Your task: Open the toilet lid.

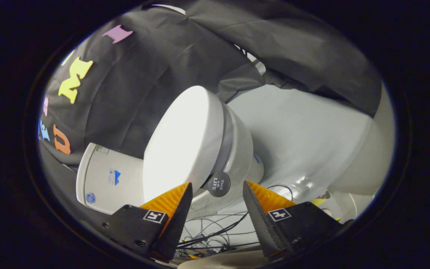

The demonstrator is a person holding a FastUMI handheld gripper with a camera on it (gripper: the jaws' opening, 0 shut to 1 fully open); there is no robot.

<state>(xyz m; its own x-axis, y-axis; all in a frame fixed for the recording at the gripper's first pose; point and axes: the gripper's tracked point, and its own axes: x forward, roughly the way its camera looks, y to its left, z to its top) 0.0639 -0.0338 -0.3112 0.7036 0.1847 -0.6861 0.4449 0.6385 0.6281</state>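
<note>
A white toilet (237,157) shows tilted in the gripper view, because the gripper is rolled to one side. Its white lid (181,138) lies shut on the seat and bowl. A small round dark tab (218,184) sticks out from the lid's front rim, just ahead of the gap between my fingers. The white tank (106,179) stands behind the lid. My gripper (218,185) is open, one fingertip (185,190) in front of the lid's front edge and the other fingertip (250,188) beside the bowl. Neither finger presses on anything.
The pale grey floor (304,134) spreads beyond the bowl. Thin dark cables (215,228) lie on the floor under the fingers. The black cloth wall (155,63) hangs behind the tank. A few small bits (321,200) lie on the floor past the right finger.
</note>
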